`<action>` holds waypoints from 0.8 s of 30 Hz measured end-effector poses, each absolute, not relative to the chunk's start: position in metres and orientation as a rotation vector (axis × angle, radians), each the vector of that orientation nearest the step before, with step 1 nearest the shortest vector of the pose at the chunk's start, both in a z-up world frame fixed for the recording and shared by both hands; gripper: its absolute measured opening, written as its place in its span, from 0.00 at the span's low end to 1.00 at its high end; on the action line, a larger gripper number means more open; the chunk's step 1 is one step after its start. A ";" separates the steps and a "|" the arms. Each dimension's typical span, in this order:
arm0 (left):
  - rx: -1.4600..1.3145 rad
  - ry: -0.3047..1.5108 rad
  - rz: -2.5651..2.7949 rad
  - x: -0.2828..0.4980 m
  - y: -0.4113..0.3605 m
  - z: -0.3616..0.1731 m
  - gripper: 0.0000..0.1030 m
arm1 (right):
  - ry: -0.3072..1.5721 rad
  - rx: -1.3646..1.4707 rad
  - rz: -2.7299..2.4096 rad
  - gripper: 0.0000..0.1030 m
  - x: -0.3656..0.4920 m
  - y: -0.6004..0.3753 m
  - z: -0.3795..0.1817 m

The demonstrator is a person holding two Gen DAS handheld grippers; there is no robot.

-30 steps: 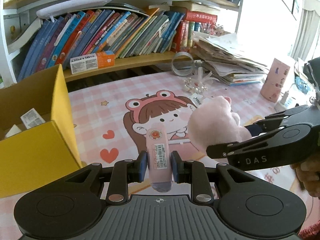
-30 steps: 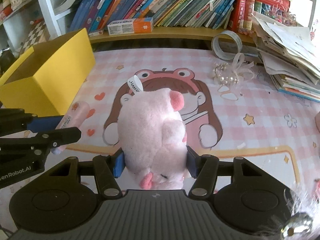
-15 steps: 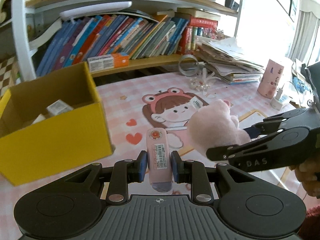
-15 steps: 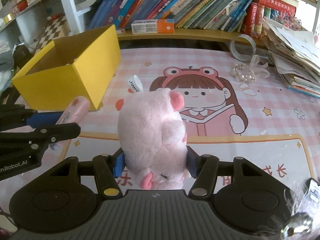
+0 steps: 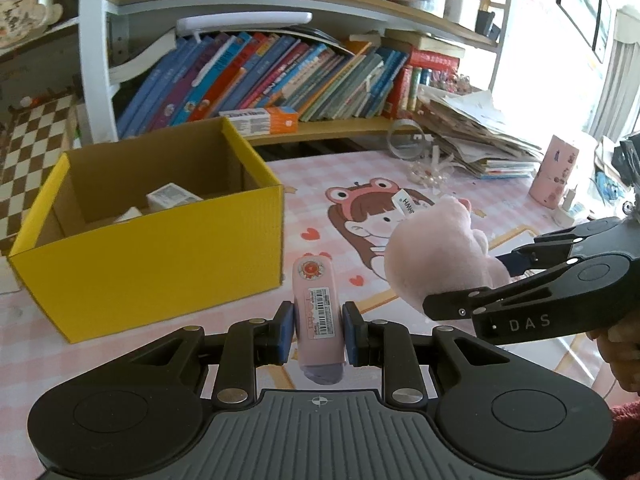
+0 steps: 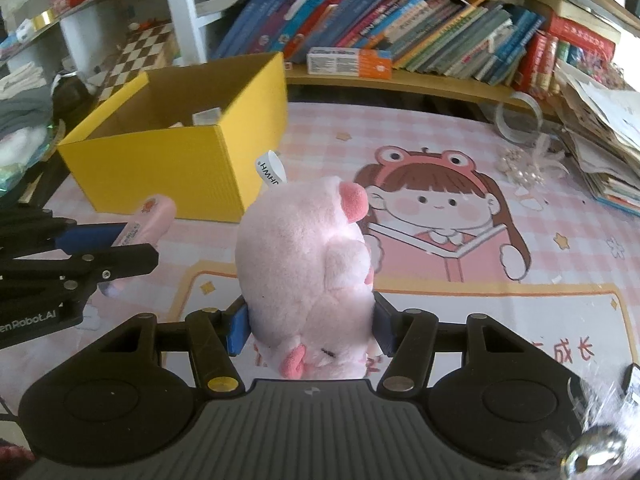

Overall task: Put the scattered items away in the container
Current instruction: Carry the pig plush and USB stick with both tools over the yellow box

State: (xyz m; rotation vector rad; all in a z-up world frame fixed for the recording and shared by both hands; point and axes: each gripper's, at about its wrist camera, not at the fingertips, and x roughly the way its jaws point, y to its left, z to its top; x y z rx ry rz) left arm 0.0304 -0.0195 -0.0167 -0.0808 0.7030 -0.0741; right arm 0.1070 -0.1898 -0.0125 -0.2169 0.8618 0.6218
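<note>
The left tool [image 5: 316, 330] is clamped on a pink tube [image 5: 318, 312] with a barcode label, its blue pads pressing both sides and the tube's round-stickered end pointing forward. The right tool [image 6: 310, 326] is clamped on a pink plush toy [image 6: 306, 264], held by its lower body with a white tag standing up at the top. Both things are carried in the air above the table [image 6: 520, 320], side by side, the plush to the right of the tube.

Over the last second the yellow box [image 5: 160, 248] has grown larger in both views and has slid from the left edge toward the middle. In the left wrist view its open top now shows, with a few small white packets [image 5: 172, 198] lying on the cardboard floor inside. The near right corner of the box now stands just ahead and left of the tube's tip, while the plush remains further right of the box.

This suggests both tools are travelling toward the box with their loads. Neither thing is over the opening yet: each sits in front of the box's near wall and looks to be about level with its rim, so some lift and forward-left travel likely remains before a release.

A pearl hair bow [image 6: 524, 168] and a clear tape ring [image 6: 518, 118] lie on the table far right of the box.
</note>
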 end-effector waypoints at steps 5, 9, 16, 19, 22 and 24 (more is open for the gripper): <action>-0.103 0.693 -0.049 0.022 -0.003 -0.016 0.23 | 0.857 -0.238 0.646 0.55 0.101 -0.172 -0.010; -0.120 0.684 -0.026 0.016 0.010 -0.015 0.23 | 0.853 -0.255 0.663 0.55 0.098 -0.159 -0.009; -0.145 0.668 0.011 0.007 0.030 -0.016 0.23 | 0.841 -0.286 0.693 0.55 0.095 -0.138 -0.005; -0.154 0.664 0.021 0.005 0.037 -0.016 0.23 | 0.838 -0.299 0.704 0.55 0.093 -0.130 -0.005; -0.163 0.659 0.028 0.003 0.043 -0.017 0.23 | 0.835 -0.310 0.715 0.55 0.091 -0.122 -0.003; -0.169 0.657 0.032 0.003 0.047 -0.017 0.23 | 0.834 -0.317 0.721 0.55 0.091 -0.118 -0.003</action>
